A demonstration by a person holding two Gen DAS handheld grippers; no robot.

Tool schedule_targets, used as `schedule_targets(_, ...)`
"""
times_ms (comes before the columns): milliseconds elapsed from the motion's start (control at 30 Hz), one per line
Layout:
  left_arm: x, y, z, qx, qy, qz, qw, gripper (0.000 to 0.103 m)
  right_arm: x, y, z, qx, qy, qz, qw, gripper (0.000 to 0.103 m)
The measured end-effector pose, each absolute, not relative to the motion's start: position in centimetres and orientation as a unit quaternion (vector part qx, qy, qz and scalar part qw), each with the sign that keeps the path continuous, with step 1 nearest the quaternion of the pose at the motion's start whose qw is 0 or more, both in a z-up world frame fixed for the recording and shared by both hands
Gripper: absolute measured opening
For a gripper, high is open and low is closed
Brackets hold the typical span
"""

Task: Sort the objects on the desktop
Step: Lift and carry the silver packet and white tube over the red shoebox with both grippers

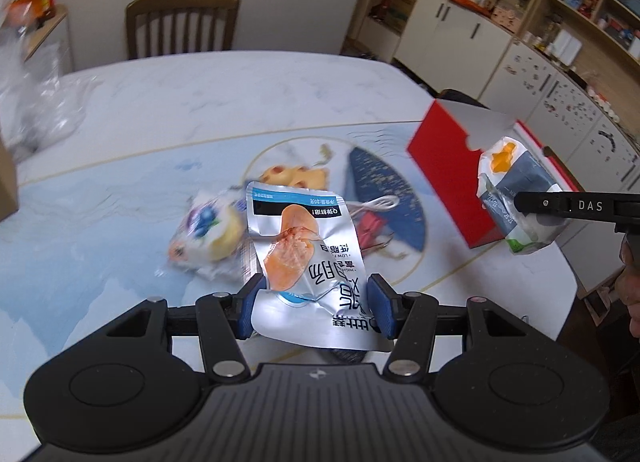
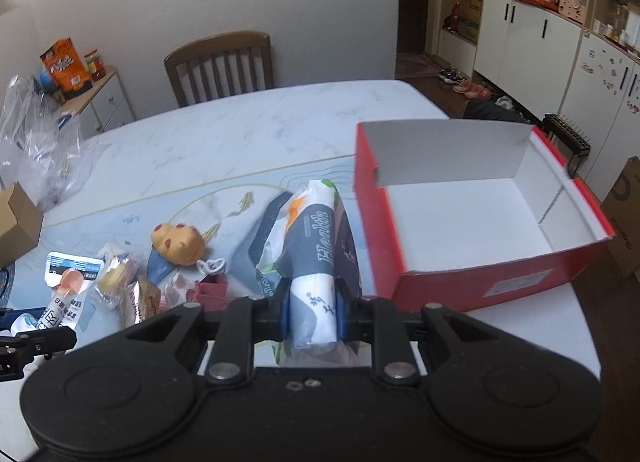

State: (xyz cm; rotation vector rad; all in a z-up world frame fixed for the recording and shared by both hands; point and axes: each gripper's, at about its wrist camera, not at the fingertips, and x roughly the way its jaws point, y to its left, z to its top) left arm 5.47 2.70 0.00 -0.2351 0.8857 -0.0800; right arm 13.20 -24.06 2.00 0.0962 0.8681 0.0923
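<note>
Left claw [image 1: 314, 302] pinching silver foil snack pouch [image 1: 304, 258]; right claw [image 2: 312, 316] clamped on white-and-grey wrapped packet [image 2: 312, 262] beside open red cardboard box [image 2: 480, 282].

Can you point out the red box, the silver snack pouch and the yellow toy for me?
red box [image 2: 480, 282], right wrist view, front wall.
silver snack pouch [image 1: 296, 246], left wrist view, printed front.
yellow toy [image 2: 178, 244], right wrist view, body.

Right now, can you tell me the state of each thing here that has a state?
Left gripper: shut on the silver snack pouch.
Silver snack pouch: held, crumpled, lifted off the table.
Right gripper: shut on the tissue pack.
Tissue pack: held, in the air.
Red box: open, nothing seen inside.
Yellow toy: lying on the mat.
</note>
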Motion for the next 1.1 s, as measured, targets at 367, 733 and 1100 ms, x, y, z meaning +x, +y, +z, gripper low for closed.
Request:
schedule_targets(367, 9.5, -2.7, 1.8, -0.094, 0.414, -0.077, 0.902, 0.054, 14.1, -29.8, 3.8, 0.063, 0.404, 0.029, 0.912, 0.02)
schedule_targets(733, 15.3, -10.2, 2.9, -0.071, 0.401, -0.112, 0.907, 0.054, 16.7, -36.3, 3.3, 0.059, 0.399, 0.017, 0.915, 0.02)
schedule_targets(1100, 20.7, -17.5, 3.1, -0.036, 0.4, -0.142, 0.905, 0.055, 19.1, -42.0, 1.8, 0.058, 0.405, 0.012, 0.912, 0.02)
